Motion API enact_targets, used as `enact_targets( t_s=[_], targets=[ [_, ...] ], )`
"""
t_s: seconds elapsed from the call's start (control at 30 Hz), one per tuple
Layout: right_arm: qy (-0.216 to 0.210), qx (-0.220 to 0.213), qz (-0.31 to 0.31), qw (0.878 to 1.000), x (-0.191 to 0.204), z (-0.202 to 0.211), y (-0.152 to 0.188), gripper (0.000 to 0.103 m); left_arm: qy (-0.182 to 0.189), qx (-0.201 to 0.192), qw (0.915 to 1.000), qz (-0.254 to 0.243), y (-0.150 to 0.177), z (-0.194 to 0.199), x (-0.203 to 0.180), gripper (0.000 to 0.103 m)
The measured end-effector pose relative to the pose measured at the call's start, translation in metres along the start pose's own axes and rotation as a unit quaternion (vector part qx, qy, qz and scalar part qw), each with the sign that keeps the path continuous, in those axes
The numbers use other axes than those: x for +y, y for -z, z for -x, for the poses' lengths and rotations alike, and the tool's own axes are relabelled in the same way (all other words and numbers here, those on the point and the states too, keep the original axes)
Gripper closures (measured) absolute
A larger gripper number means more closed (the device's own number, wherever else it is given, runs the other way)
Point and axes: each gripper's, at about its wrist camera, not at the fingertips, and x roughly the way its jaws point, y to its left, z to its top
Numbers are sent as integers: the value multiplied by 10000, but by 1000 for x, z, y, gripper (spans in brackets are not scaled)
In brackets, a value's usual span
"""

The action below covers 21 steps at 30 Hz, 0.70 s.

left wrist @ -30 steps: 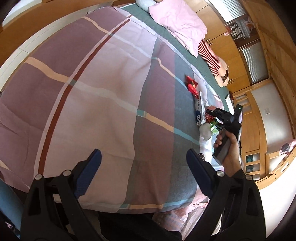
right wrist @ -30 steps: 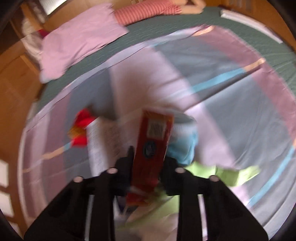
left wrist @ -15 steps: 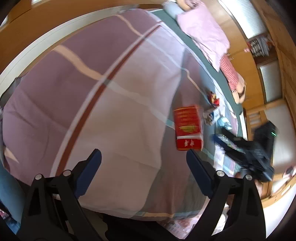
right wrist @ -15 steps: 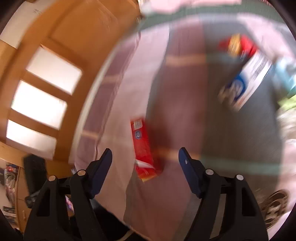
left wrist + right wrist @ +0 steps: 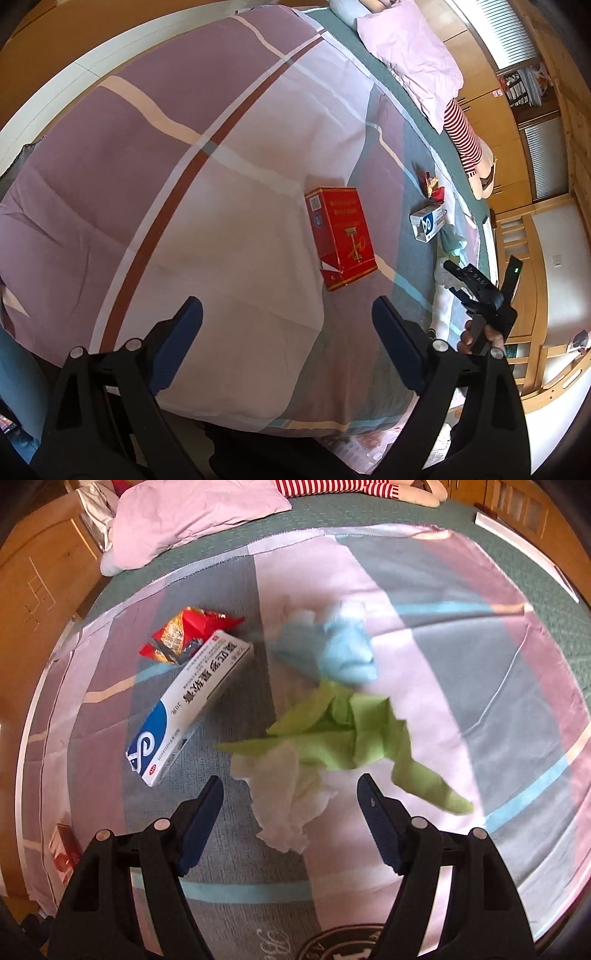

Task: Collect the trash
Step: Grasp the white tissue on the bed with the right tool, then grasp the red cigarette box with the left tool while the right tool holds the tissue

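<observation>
Right hand-held gripper [image 5: 290, 805] released, its jaws having just been narrowing slightly yet standing apart, with only the edge of a crumpled white tissue [image 5: 286, 797] lying on the bed between the fingers, not pressed by either pad. Touching the tissue's far side, a crumpled green paper [image 5: 354, 734] stretches toward the right; beyond it lies a blue wad [image 5: 343, 650]. Left of the tissue, a white-and-blue box [image 5: 188, 705] lies flat, its long axis running diagonally from the near left to the far right, its far end touching a red wrapper [image 5: 184, 631]. A red carton [image 5: 62, 853] shows at the left edge, well apart from this cluster. Left hand-held gripper [image 5: 286, 343] likewise released, jaws wide and empty, above the striped quilt [image 5: 184, 184]. Ahead of it the red carton [image 5: 341, 238] lies flat on the quilt, long axis pointing away from the gripper, slightly tilted leftward at its far end. Farther right lie the box [image 5: 428, 221] and wrapper [image 5: 430, 182]; the right gripper [image 5: 474, 282], held in a hand [image 5: 480, 336], appears at the bed's right side. A pink pillow [image 5: 410, 59] rests at the far end.
</observation>
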Motion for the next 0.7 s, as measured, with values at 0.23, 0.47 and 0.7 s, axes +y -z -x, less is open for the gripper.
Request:
enact_targets(
  t_s=[0.23, 0.47, 0.7],
  targets=[
    [-1064, 194, 270, 9938, 34, 16, 27, 75, -59, -32, 9998, 201, -3, 0, 7, 11],
    [-2090, 625, 1872, 9578, 115, 50, 84, 73, -73, -147, 9990, 411, -5, 2, 14, 11],
    [-1131, -36, 825, 9901, 103, 84, 112, 73, -180, -256, 9995, 93, -26, -26, -15, 10]
  ],
)
